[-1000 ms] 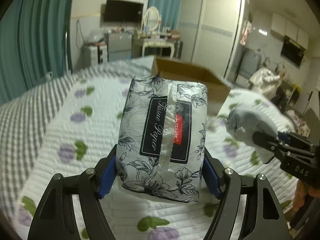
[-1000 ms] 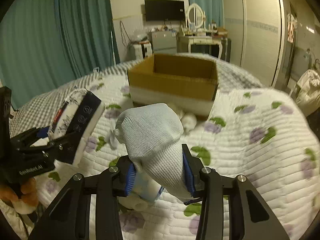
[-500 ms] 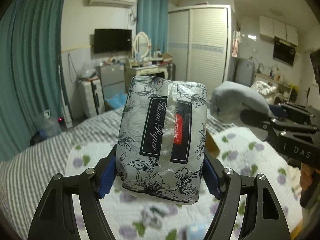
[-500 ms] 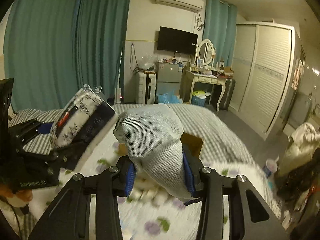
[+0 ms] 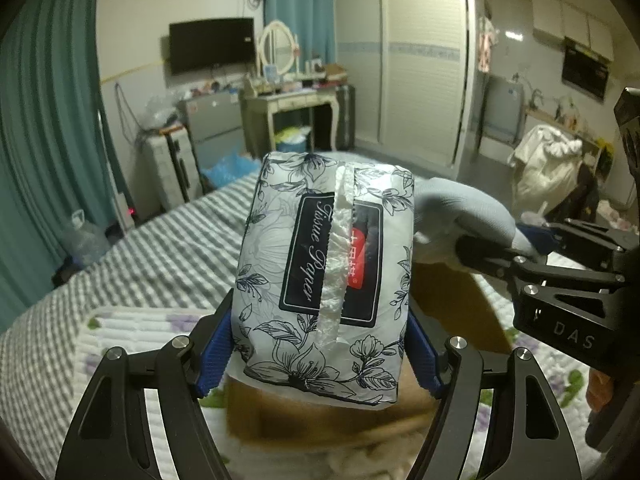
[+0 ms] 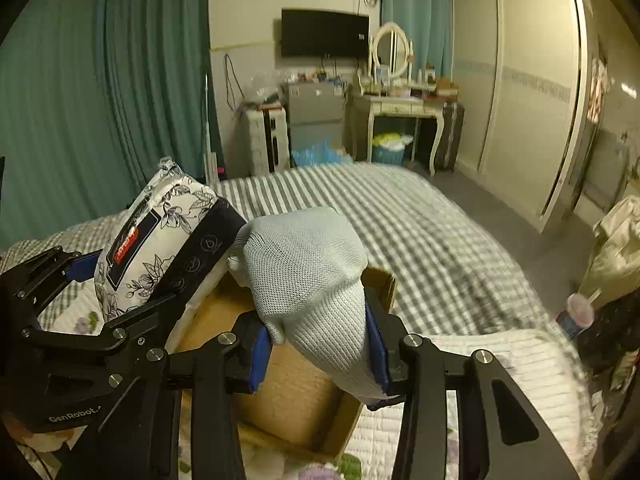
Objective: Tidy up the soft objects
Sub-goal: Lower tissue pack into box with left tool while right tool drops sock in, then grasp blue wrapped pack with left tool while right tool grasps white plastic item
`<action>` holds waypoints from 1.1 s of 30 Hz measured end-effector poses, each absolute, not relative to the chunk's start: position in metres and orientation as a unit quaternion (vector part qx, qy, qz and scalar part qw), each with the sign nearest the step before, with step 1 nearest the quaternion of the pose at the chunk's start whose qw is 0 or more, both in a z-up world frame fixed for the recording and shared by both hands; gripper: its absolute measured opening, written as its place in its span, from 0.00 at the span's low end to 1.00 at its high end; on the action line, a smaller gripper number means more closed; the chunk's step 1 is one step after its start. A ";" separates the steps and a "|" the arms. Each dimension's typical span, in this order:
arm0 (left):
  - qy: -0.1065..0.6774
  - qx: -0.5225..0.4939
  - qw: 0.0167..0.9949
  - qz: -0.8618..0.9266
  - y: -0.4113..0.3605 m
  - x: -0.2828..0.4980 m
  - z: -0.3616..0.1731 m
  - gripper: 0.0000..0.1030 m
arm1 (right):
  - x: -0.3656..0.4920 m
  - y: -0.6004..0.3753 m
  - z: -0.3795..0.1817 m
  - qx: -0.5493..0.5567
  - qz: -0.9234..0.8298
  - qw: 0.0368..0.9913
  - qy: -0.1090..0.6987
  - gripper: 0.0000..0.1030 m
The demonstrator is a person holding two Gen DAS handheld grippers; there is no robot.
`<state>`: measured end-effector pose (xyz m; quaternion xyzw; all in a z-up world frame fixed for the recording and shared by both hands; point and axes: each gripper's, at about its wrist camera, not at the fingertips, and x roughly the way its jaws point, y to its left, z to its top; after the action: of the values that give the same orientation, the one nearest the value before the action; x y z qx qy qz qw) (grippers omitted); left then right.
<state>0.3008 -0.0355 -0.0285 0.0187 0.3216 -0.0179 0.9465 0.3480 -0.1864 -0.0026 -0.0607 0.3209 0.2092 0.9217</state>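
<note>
The left gripper (image 5: pixel 320 350) is clamping a floral tissue pack (image 5: pixel 326 280) upright between its blue pads, holding it in the air above the open cardboard box (image 6: pixel 304 396). The right gripper (image 6: pixel 318 354) is pinching a pale grey sock (image 6: pixel 308 280) just beside the pack, also over the box, which is sitting on the quilted bed (image 6: pixel 500 356).

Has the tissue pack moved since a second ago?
Yes. The tissue pack, once short of the cardboard box, now hangs over its opening in the left gripper.
</note>
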 end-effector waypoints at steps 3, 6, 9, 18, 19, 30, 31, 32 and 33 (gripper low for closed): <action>0.318 0.033 0.947 -0.009 -0.038 0.306 -0.035 0.76 | 0.367 -0.185 -0.016 -0.057 0.215 0.917 0.331 0.39; 0.306 0.045 0.951 -0.002 -0.040 0.305 -0.031 0.82 | 0.376 -0.185 -0.017 -0.057 0.220 0.918 0.325 0.43; 0.296 0.038 0.954 0.005 -0.036 0.296 -0.022 0.87 | 0.373 -0.184 -0.013 -0.043 0.232 0.916 0.323 0.79; 0.267 0.026 0.963 0.011 -0.015 0.223 0.044 0.88 | 0.287 -0.186 0.055 -0.059 0.206 0.939 0.268 0.81; 0.263 0.026 0.964 0.011 -0.014 0.213 0.053 0.88 | 0.276 -0.187 0.063 -0.065 0.203 0.941 0.264 0.81; 0.193 0.044 0.980 0.001 -0.001 0.051 0.126 0.96 | 0.080 -0.188 0.140 -0.102 0.182 0.952 0.223 0.98; 0.193 0.046 0.980 -0.001 0.001 0.044 0.123 0.96 | 0.068 -0.188 0.137 -0.101 0.183 0.952 0.225 0.99; 0.193 0.049 0.980 -0.004 0.001 0.034 0.118 0.96 | 0.057 -0.190 0.131 -0.096 0.184 0.951 0.228 0.99; 0.194 0.052 0.980 -0.005 0.001 0.028 0.112 0.96 | 0.046 -0.190 0.122 -0.091 0.189 0.949 0.234 0.99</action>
<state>0.0278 0.0013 0.1120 0.0519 0.1945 -0.0054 0.9795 0.0459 -0.1898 0.1217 -0.0910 0.2337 0.1890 0.9494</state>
